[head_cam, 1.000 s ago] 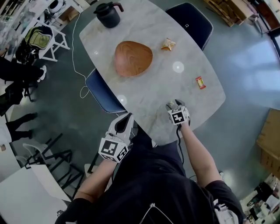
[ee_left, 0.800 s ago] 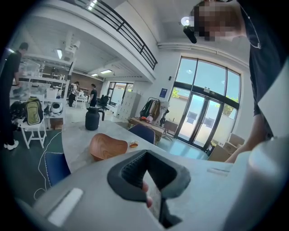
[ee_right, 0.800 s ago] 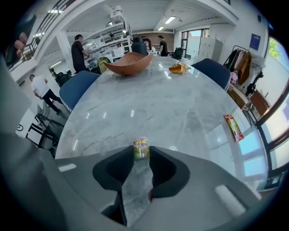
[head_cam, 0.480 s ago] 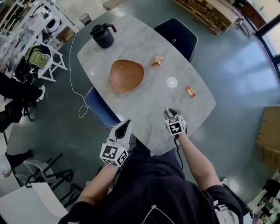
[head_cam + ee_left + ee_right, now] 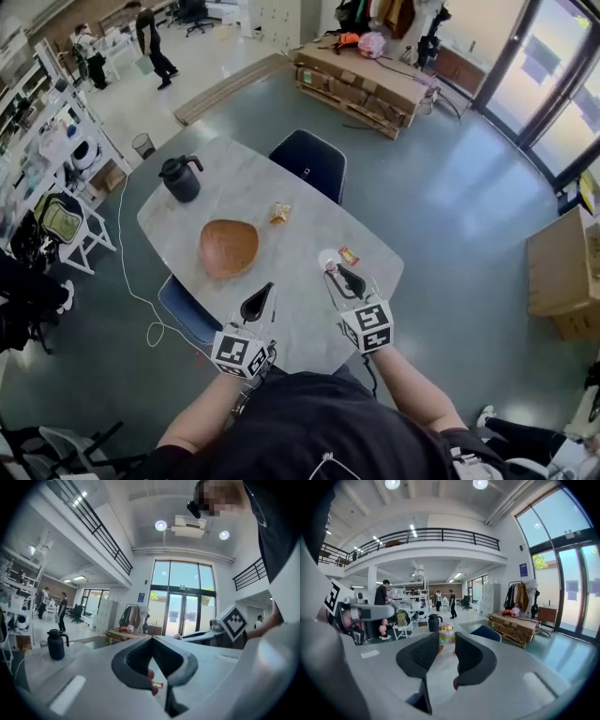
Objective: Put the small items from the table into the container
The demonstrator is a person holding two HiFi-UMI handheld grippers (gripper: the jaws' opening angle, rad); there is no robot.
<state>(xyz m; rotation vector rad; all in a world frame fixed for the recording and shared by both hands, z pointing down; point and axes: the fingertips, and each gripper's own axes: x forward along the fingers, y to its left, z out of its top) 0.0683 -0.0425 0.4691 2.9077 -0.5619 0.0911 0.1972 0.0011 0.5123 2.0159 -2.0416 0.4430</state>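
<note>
A pale marble table (image 5: 239, 202) was seen from above; a wooden bowl (image 5: 228, 247) (the one open container on it) was set in its left half, close to the near-left edge; a black jug (image 5: 180, 176) was stood at the far left end. Two small items were found lying on the tabletop, outside the bowl. A crinkled yellow snack packet (image 5: 279, 213) was placed near the far edge, just right of the bowl and in front of a dark blue chair (image 5: 307, 161); a small red packet (image 5: 348, 255) was placed near the right-hand edge.

The left gripper (image 5: 262, 293) was held at the near edge, pointed across the table; its jaws were pressed together at the tips, with nothing pinched between them. The right gripper (image 5: 339, 275) was held at the near right part of the table, its tips shown just short of the red packet in the head view; its jaws were parted some way and nothing was gripped; only the tabletop and the distant snack packet were seen through the gap. A second blue chair (image 5: 187, 309) was tucked at the near-left edge.
</note>
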